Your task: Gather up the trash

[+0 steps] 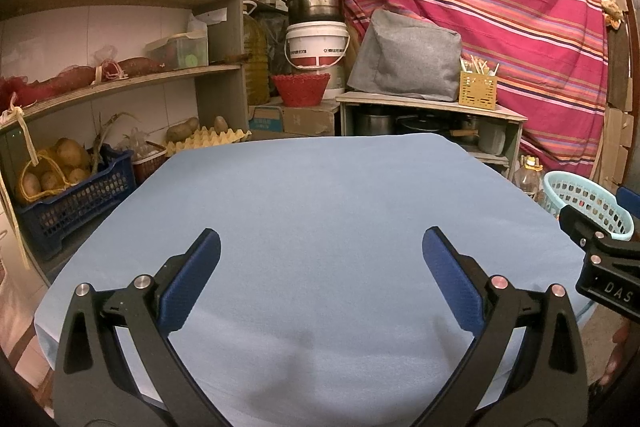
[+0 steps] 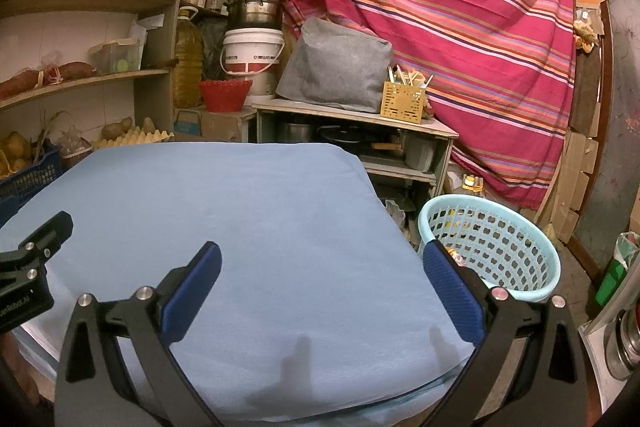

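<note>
From the left wrist, the left gripper (image 1: 321, 251) hung over the blue-clothed worktop (image 1: 312, 187), jaws spread wide and holding nothing. One pale blue perforated basket (image 1: 588, 203) peeked in at the far right, beyond the worktop's edge. Over to the right wrist: the right gripper (image 2: 321, 259) was jaws agape too, empty. The single basket (image 2: 490, 247) stood on the floor just beside the worktop (image 2: 240, 207), yellowish scraps showing through its holes.

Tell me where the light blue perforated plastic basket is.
The light blue perforated plastic basket stands on the floor off the right edge of the blue-covered table, below the striped red cloth; in the left wrist view it shows at far right.
</note>
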Tool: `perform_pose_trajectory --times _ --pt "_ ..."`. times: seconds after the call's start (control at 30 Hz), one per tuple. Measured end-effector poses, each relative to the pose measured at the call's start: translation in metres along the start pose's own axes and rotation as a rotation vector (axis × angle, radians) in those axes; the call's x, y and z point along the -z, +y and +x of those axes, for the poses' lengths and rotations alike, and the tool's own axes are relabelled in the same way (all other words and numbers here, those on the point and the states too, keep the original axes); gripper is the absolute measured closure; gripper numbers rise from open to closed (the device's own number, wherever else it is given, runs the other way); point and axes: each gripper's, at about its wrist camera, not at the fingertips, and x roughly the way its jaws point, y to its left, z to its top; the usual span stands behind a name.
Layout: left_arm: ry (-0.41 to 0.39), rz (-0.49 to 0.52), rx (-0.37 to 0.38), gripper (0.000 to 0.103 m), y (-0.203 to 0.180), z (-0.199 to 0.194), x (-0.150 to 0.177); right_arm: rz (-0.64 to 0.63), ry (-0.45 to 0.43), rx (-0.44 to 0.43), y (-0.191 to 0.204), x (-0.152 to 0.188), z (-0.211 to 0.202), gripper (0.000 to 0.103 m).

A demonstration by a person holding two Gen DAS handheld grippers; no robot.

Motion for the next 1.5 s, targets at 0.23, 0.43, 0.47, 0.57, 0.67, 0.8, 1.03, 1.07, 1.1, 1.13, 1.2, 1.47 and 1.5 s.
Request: perform_pose_trajectory --times 0.23,0.43,0.47,0.57,0.67,0.8,1.03,1.07,1.1,1.13,1.2,1.47,1.5 --pt "-0.002 -0.002 0.001 0.005 -0.001 -0.001 0.000 0.000 0.000 0.000 0.000 0.000 0.000 0.005" --pt "-0.001 -0.002 0.000 0.005 0.000 0.000 0.000 0.000 0.000 0.001 0.000 0.000 0.000 0.005" --pt "-0.001 -0.001 0.000 0.005 0.000 0.000 0.000 0.000 0.000 0.001 0.001 0.000 0.000 0.005" --pt "-0.001 0.000 0.001 0.005 0.000 0.000 0.000 -0.001 0.002 0.001 0.001 0.000 0.000 0.005" --pt "-0.002 0.000 0.001 0.005 0.000 0.000 0.000 -0.001 -0.001 0.002 0.000 0.000 -0.001 0.005" --pt "-0.003 0.001 -0.001 0.005 0.000 -0.001 -0.001 0.000 0.004 0.000 0.000 0.000 0.000 0.005" --pt "-0.003 0.001 -0.001 0.005 0.000 -0.001 0.000 0.000 0.001 0.000 0.001 0.000 0.000 0.005" --pt "-0.004 0.001 -0.001 0.005 0.000 -0.001 0.000 -0.001 0.002 0.001 0.001 0.000 0.000 0.005" --pt "-0.004 0.001 0.000 0.005 0.000 -0.001 0.000 0.000 0.002 0.002 0.000 0.000 0.000 0.005" --pt "-0.004 0.002 0.000 0.005 0.001 0.000 0.000 -0.001 0.001 0.000 0.000 0.000 0.000 0.005" --pt "-0.004 0.002 0.000 0.005 0.001 0.000 0.000 -0.001 0.002 0.000 -0.001 0.000 0.000 0.005" --pt "-0.015 0.005 0.003 0.005 0.004 -0.003 -0.008 -0.003 0.001 0.001 -0.001 0.000 0.000 0.005" --pt "-0.016 0.004 0.002 0.005 0.005 -0.004 -0.011 -0.002 0.002 0.001 0.000 0.000 0.000 0.005"
